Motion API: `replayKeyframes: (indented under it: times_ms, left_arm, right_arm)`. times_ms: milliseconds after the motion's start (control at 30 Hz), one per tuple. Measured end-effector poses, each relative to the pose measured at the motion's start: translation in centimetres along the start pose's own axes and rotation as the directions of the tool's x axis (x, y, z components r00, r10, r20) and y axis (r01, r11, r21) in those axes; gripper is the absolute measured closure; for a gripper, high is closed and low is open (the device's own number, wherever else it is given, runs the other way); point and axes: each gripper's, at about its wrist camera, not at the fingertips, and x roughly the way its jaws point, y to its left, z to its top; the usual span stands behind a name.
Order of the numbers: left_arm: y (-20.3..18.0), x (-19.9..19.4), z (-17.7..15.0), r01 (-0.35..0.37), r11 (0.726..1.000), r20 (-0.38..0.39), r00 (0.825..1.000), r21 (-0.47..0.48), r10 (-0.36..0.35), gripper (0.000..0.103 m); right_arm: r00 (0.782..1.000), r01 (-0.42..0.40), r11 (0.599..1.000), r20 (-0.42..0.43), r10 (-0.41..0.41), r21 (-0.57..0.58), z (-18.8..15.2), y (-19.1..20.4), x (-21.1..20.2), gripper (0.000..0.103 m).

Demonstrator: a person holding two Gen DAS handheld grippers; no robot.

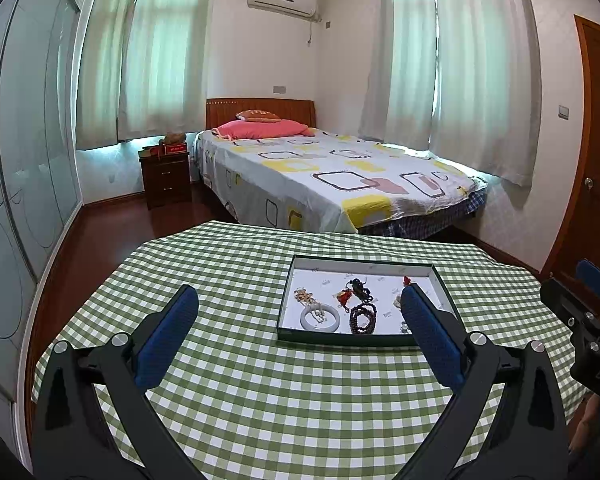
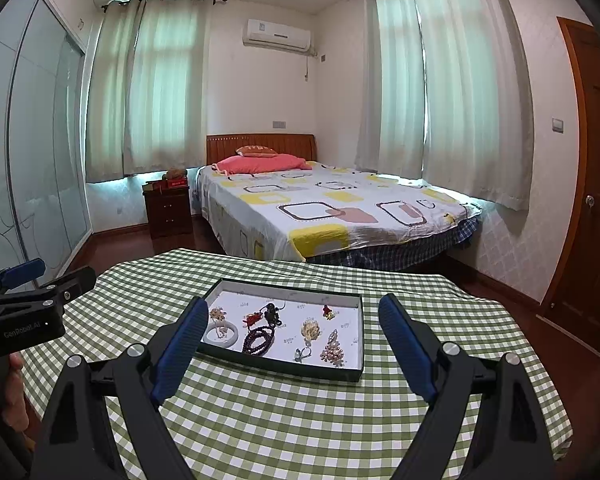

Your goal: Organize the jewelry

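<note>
Jewelry tray (image 2: 356,344) lies ahead of both spread, empty grippers — left gripper (image 1: 300,300), right gripper (image 2: 292,308).

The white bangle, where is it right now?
The white bangle lies in the near left corner of the tray on the checked table, just left of the dark bead string; a pale chain drapes across it.
</note>
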Motion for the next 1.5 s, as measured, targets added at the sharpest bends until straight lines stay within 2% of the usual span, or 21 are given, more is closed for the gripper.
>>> replayKeyframes:
  times_ms: [1500]
  left_arm:
    - [0.2,-1.1,-0.2,0.007,1.0,0.021,1.0,0.002,-0.007,0.004]
  right_arm:
    - [1.0,0.007,1.0,0.014,-0.007,0.0,-0.2,-0.1,-0.7,0.019]
